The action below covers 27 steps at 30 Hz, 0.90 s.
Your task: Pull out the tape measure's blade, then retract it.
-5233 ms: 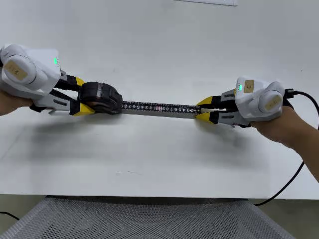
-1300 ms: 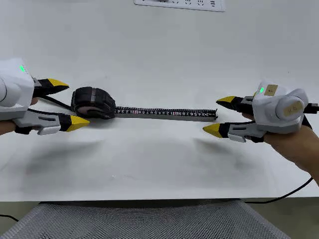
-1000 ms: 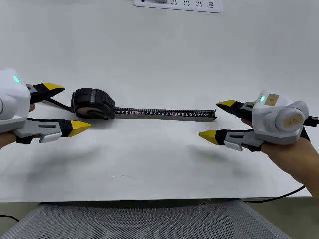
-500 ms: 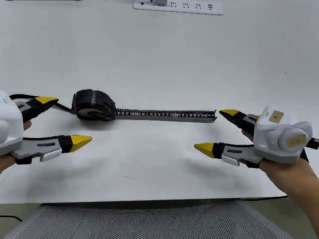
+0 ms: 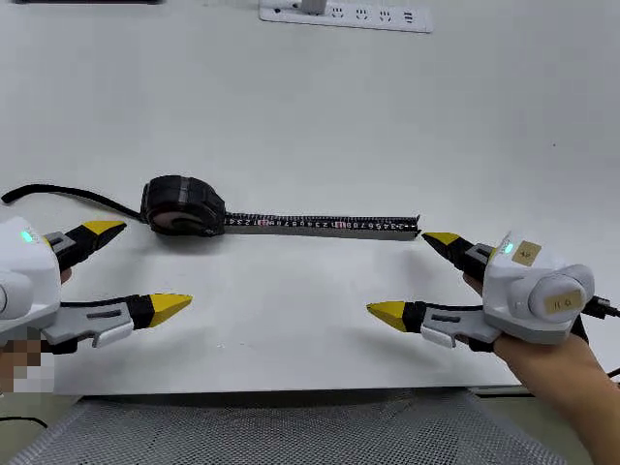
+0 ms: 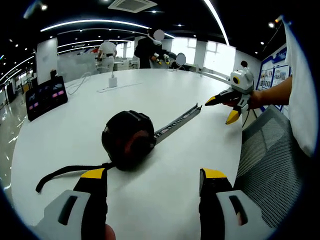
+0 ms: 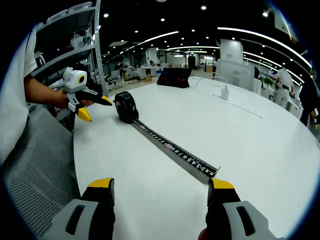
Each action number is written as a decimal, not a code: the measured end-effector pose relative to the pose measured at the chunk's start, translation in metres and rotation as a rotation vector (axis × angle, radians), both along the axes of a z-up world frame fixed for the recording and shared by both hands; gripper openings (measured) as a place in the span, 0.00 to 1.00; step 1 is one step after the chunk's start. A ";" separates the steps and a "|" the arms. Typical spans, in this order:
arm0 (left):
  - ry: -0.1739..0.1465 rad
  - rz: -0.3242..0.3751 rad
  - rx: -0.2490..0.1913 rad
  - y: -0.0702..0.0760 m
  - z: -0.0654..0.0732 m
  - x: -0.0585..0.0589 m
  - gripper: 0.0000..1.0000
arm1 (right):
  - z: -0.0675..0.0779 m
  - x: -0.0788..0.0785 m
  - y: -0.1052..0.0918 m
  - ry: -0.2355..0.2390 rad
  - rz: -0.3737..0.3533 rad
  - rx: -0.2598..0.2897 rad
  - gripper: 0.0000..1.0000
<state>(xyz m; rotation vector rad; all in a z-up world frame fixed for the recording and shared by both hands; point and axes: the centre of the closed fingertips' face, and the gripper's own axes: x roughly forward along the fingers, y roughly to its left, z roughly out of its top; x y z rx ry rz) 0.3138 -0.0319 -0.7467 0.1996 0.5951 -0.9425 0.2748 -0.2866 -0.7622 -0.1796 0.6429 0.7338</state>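
While the tape measure (image 5: 182, 205) lay on the table (image 5: 310, 116), blade (image 5: 320, 225) extended rightward, the left gripper (image 5: 153, 264) and right gripper (image 5: 398, 273) hovered nearer, jaws apart.

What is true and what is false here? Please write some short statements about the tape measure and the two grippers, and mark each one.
1. The blade lies pulled out on the table. True.
2. The left gripper is shut on the tape measure. False: it is open and apart from it.
3. The right gripper is open. True.
4. The right gripper holds the blade's tip. False: the tip lies free on the table, near that gripper.
5. A power strip lies on the table's far side. True.
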 end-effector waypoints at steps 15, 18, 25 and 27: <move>0.048 0.014 -0.025 0.003 -0.008 -0.019 0.86 | -0.006 -0.012 -0.002 0.014 -0.027 0.010 0.87; 0.046 0.016 -0.024 0.004 -0.008 -0.019 0.87 | -0.008 -0.014 -0.004 0.020 -0.035 0.013 0.89; 0.041 0.013 -0.010 0.004 -0.012 -0.019 0.87 | -0.012 -0.017 -0.005 0.032 -0.037 0.009 0.90; 0.040 0.015 -0.009 0.005 -0.011 -0.019 0.87 | -0.012 -0.017 -0.005 0.030 -0.036 0.009 0.90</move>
